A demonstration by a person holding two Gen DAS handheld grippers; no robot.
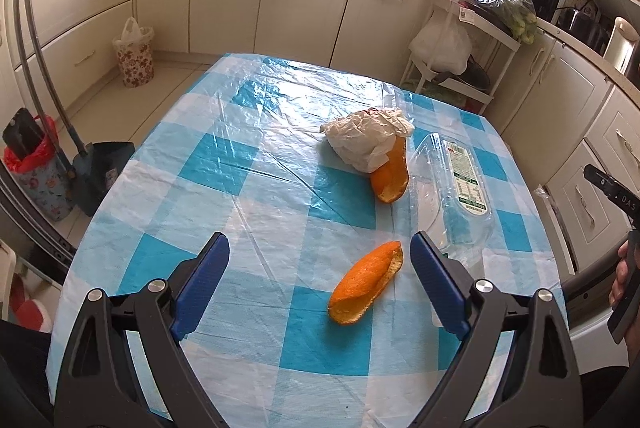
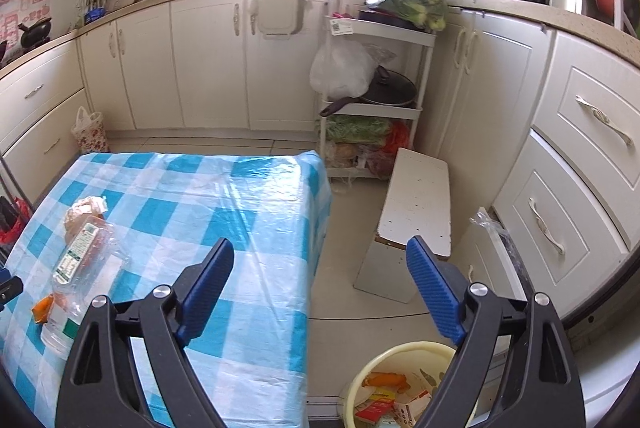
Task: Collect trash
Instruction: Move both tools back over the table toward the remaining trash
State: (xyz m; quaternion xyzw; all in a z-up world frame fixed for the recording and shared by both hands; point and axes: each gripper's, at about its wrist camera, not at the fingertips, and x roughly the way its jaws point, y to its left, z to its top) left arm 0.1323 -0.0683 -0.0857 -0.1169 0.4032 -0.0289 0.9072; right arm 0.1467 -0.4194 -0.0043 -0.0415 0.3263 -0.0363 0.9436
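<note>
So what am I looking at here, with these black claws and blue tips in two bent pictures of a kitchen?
No robot: a person carries a hand-held claw in each hand, each with a wide-angle camera looking along its fingers. One picture is from the left gripper, the other from the right gripper. Both are open and hold nothing. On the blue-and-white checked plastic tablecloth lie a curved orange peel piece between the left fingers, a second orange peel under a crumpled white plastic wrapper, and a flattened clear plastic bottle. Below the right claw, on the floor, a pale yellow round bin already holds rubbish.
</note>
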